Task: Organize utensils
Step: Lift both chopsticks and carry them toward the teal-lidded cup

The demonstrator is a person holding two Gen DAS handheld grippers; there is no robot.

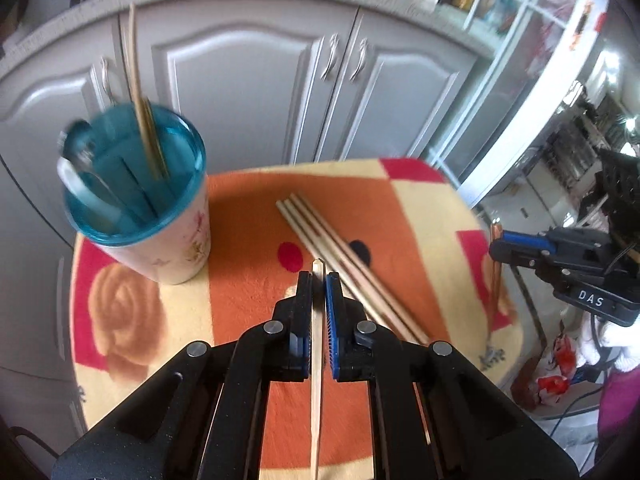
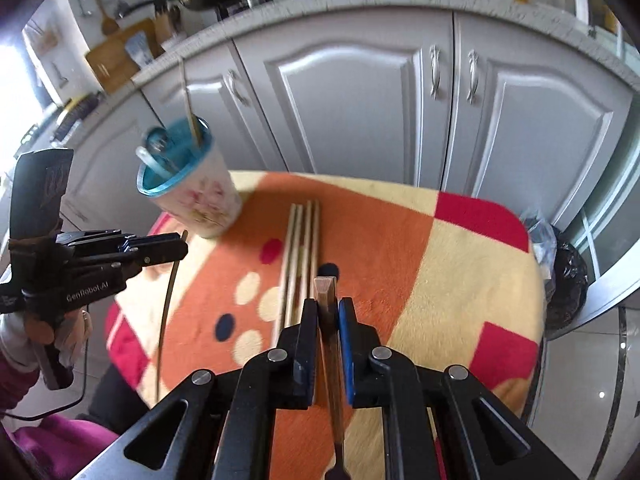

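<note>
A floral cup with a blue rim [image 1: 140,216] stands at the table's far left, holding chopsticks and a spoon; it also shows in the right wrist view [image 2: 192,192]. Several pale chopsticks [image 1: 340,256] lie on the patterned cloth; they also show in the right wrist view [image 2: 300,256]. My left gripper [image 1: 319,280] is shut on a pale chopstick [image 1: 317,360] above the table's middle. My right gripper [image 2: 328,308] is shut on a dark brown chopstick [image 2: 330,340], right of the loose ones. Each gripper shows in the other's view: the right [image 1: 500,240], the left [image 2: 176,246].
The small round table has an orange, cream and red cloth [image 2: 440,264]. Grey cabinet doors [image 2: 360,100] stand close behind it. A black bin bag [image 2: 564,276] sits at the right. A glass door [image 1: 520,80] is to the far right.
</note>
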